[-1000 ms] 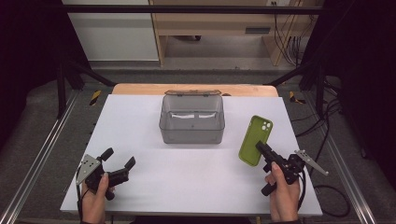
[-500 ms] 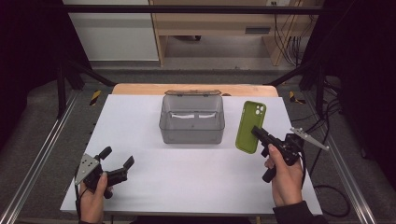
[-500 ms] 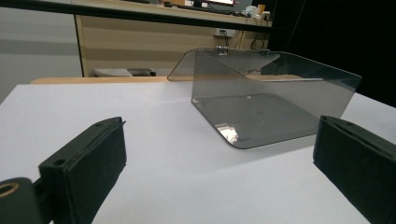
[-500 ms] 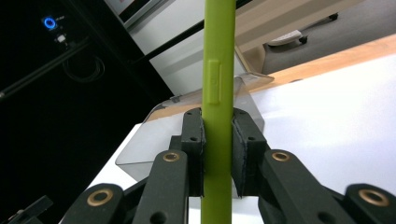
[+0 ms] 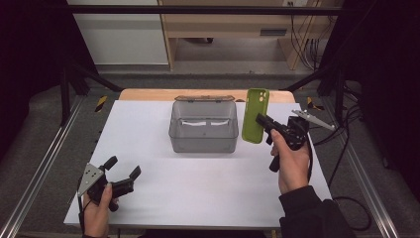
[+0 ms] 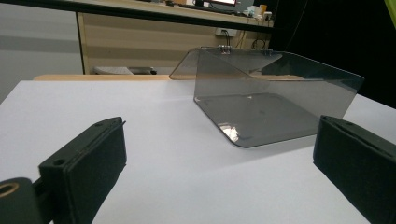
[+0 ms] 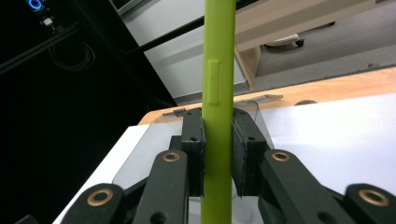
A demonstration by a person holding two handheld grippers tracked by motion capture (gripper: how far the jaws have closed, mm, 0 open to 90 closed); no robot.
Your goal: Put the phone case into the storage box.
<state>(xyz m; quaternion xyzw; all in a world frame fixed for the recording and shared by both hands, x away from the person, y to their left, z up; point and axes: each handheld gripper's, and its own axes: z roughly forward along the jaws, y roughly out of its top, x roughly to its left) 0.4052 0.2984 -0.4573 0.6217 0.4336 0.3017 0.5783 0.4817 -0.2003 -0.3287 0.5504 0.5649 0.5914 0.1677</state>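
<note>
Room: your white table (image 5: 208, 198) has lots of bare space in front of the grey box (image 5: 203, 128). The box sits near the back edge, in the middle.
Box: its top is open, and its clear lid (image 6: 219, 63) leans back.
Right hand: your right hand (image 5: 292, 161) is lifted up over the right side of the table, just beside the box.
Right gripper: your right gripper (image 7: 218, 154) pinches the green phone (image 5: 255, 115) tight, one pad on each flat side. The phone stands up tall, off the table.
Left hand: your left hand (image 5: 96, 210) rests low at the front left corner, well apart from the box.
Left gripper: your left gripper (image 5: 121, 171) has its jaws spread wide, with nothing between them.
</note>
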